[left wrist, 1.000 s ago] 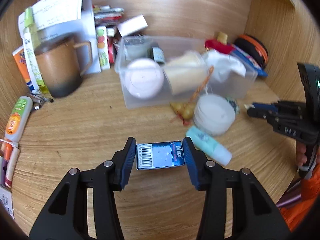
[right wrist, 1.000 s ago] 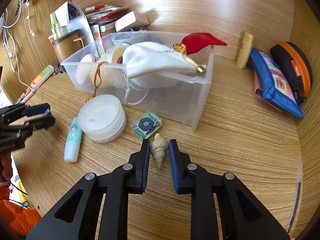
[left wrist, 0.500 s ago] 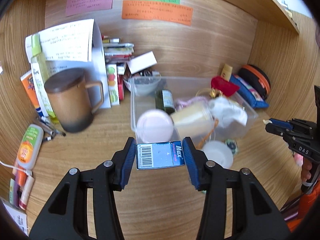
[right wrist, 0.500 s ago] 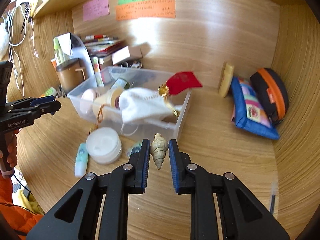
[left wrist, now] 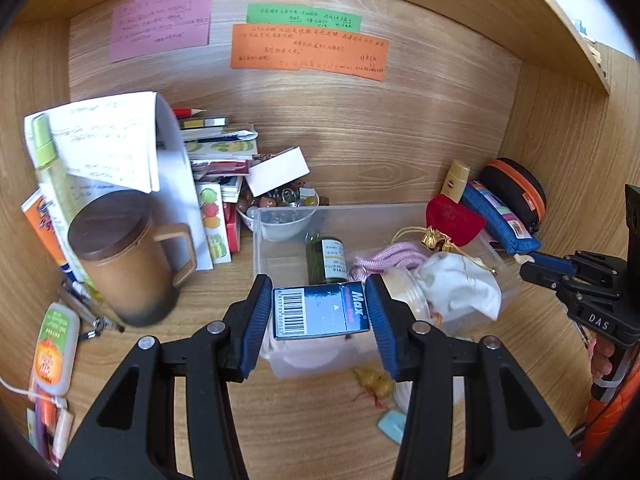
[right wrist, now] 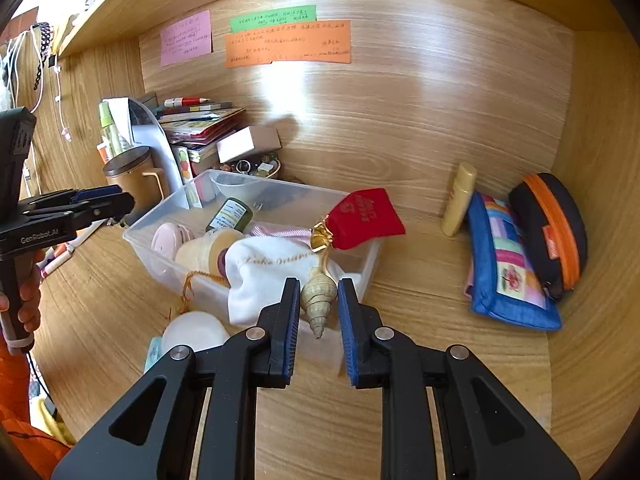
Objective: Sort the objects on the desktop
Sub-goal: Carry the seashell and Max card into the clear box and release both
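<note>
The left gripper (left wrist: 318, 314) clamps a small blue box (left wrist: 320, 311) flat between its pads while the right gripper (right wrist: 319, 312) pinches a seashell (right wrist: 318, 300), both apparently carried toward the clear bin (right wrist: 160, 256) just beyond the jaws for sorting.

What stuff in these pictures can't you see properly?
- Sticky notes: handwriting too small, both views.
- Round white jar: right wrist view, right gripper fingers cover its edge.
- Pale blue tube: left wrist view, mostly behind left gripper.
- Pink round thing: left wrist view, hidden under the blue box.
</note>
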`<state>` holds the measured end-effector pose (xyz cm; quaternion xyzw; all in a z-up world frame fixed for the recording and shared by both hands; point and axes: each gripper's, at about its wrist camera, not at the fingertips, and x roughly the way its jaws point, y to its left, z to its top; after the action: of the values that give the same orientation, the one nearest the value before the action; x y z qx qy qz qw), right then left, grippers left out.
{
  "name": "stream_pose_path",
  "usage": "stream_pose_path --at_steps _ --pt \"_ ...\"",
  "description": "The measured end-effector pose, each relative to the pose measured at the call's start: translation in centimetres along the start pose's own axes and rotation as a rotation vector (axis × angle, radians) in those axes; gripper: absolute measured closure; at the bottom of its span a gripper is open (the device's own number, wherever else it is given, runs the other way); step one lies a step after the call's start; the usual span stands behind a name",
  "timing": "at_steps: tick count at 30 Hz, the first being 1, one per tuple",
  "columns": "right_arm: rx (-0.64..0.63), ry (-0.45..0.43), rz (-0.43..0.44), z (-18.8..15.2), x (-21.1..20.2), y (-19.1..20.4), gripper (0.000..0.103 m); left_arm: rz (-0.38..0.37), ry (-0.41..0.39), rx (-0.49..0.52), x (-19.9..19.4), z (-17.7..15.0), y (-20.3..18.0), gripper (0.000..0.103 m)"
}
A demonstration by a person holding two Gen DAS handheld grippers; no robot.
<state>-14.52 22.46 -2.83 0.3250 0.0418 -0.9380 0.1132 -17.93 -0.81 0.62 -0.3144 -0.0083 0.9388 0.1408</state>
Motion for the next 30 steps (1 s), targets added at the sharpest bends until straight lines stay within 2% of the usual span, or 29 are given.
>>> stream_pose_path --at_steps 4,12,20,30 --pt "-0.005 0.019 0.009 0.3 1.3 -0.1 0.086 -0.012 0.005 0.005 1.0 0.9 -0.1 0.056" --pt "-0.006 0.041 0.019 0.9 3.0 -0.5 0.086 -0.037 0.070 -0.005 4.5 1.9 -0.1 0.056" --pt "-0.031 0.067 0.038 1.1 4.8 0.2 0.086 -0.022 0.137 -0.019 7.7 1.9 0.4 0.056" --pt "-0.026 0.090 0.060 0.6 6.0 -0.1 0.086 -0.012 0.177 -0.018 9.5 1.5 0.5 0.056"
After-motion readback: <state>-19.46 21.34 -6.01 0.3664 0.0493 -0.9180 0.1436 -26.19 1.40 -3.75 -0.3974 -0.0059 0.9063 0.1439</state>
